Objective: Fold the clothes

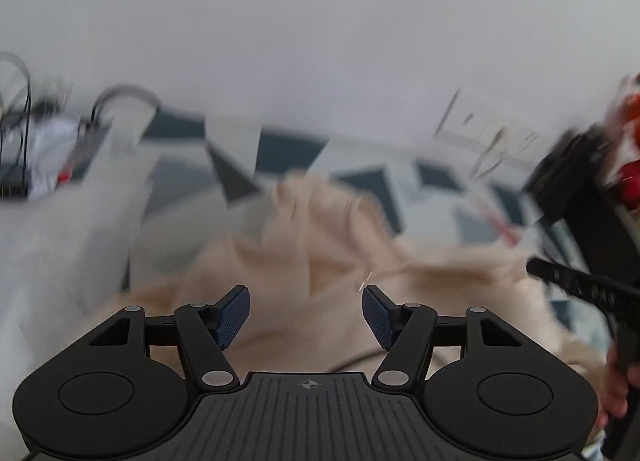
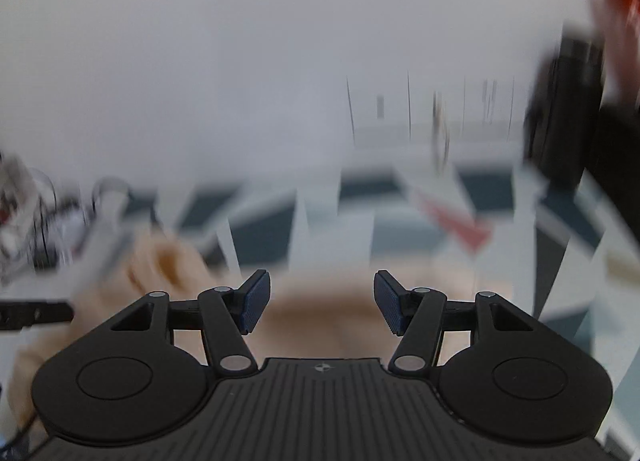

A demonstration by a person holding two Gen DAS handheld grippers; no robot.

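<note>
Beige garment [image 1: 320, 261] blurred w/ motion; left hand-held gripper [image 1: 306, 315] & right hand-held gripper [image 2: 322, 303] both agape, empty.

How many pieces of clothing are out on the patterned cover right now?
1 that I can make out: a beige garment, rumpled on the patterned cover just beyond both grippers. The pictures are blurred, so others may be hidden.

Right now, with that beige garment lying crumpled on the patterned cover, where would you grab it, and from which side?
Probably the raised ridge of the beige garment, from above on the near side. It stands proud of the patterned cover, so open jaws can straddle it. Blur hides any hem or sleeve.
</note>
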